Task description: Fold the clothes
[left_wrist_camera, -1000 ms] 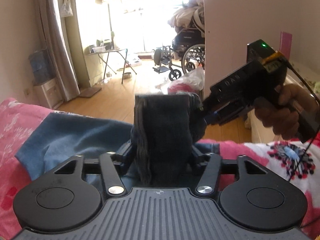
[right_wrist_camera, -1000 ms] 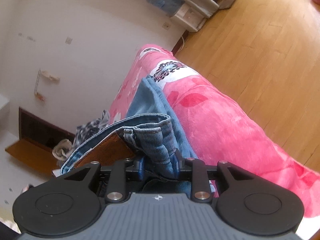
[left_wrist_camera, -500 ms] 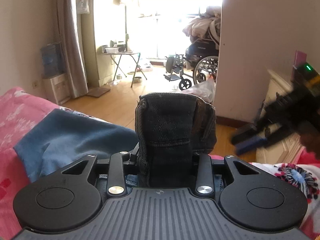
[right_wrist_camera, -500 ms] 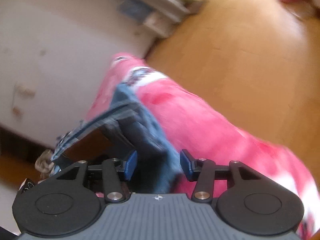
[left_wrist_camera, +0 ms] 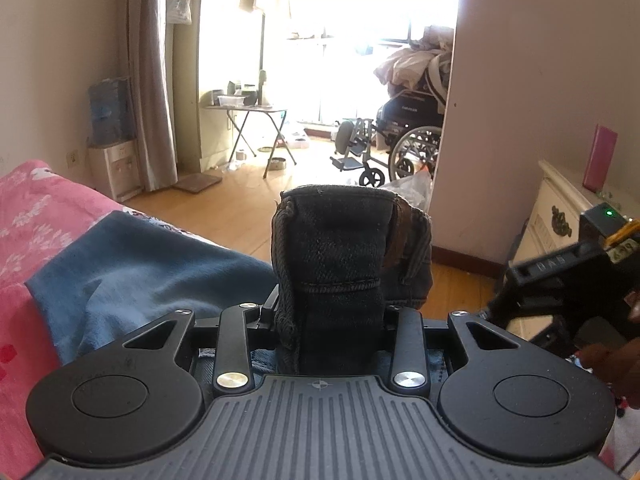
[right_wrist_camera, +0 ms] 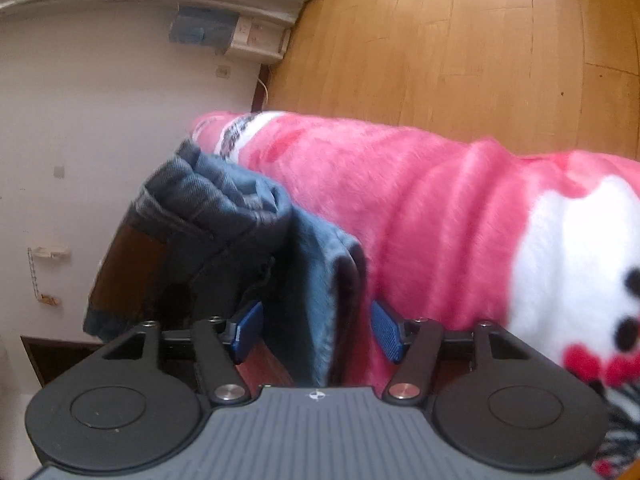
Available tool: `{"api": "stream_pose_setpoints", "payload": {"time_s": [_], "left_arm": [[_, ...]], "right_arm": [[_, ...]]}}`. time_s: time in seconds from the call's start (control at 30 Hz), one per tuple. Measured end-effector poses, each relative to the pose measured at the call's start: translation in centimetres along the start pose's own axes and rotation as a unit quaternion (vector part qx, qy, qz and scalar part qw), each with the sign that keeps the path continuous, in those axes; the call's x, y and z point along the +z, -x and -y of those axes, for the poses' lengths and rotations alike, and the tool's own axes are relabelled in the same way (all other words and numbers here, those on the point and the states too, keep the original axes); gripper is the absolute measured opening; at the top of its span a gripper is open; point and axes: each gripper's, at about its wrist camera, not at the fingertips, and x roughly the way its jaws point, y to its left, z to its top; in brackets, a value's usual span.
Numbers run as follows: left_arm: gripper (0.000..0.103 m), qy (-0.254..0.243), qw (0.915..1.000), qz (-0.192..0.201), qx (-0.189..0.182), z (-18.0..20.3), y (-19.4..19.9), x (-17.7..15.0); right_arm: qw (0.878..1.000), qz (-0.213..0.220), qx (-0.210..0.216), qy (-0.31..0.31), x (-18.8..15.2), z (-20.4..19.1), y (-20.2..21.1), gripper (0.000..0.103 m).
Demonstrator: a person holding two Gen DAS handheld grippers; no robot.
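Note:
A pair of blue jeans (left_wrist_camera: 120, 264) lies on a pink blanket (left_wrist_camera: 24, 216). My left gripper (left_wrist_camera: 330, 312) is shut on the jeans' dark waistband (left_wrist_camera: 332, 240), which stands bunched above the jaws. In the right wrist view my right gripper (right_wrist_camera: 316, 328) is open, its blue pads (right_wrist_camera: 248, 326) apart, with a fold of the jeans (right_wrist_camera: 320, 280) lying loose between them. The waistband with its brown patch (right_wrist_camera: 128, 264) hangs to the left. The right gripper also shows at the right edge of the left wrist view (left_wrist_camera: 560, 280).
The pink and white blanket (right_wrist_camera: 440, 208) covers the bed. Wooden floor (right_wrist_camera: 460, 40) lies beyond the bed edge. A wheelchair (left_wrist_camera: 400, 140), a folding table (left_wrist_camera: 248, 120), a white dresser (left_wrist_camera: 560, 208) and a water dispenser (left_wrist_camera: 112, 140) stand in the room.
My right gripper has opened and let go of the jeans, then dropped low and to the right. The left gripper keeps its hold on the waistband.

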Motion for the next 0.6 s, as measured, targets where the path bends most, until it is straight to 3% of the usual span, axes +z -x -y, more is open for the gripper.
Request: {"api": "stream_pose_setpoints", "payload": {"time_s": [0.2,0.5,0.6], "left_arm": [[0.034,0.008,1.0000,0.002,-0.002,-0.2,0.1,0.1],[0.035,0.012,0.9999,0.006,-0.004,-0.4,0.2,0.1],[0.035,-0.001,0.9999,0.003,-0.011,-0.2,0.5,-0.3]], "right_arm": [[0.998,0.020,0.016,-0.057,0.1,1.1,-0.6,0.064],[0.999,0.026,0.005,-0.038,-1.8,0.1,-1.5,0.061],[0.998,0.031,0.021,-0.058,-2.2,0.3,-1.9,0.041]]}}
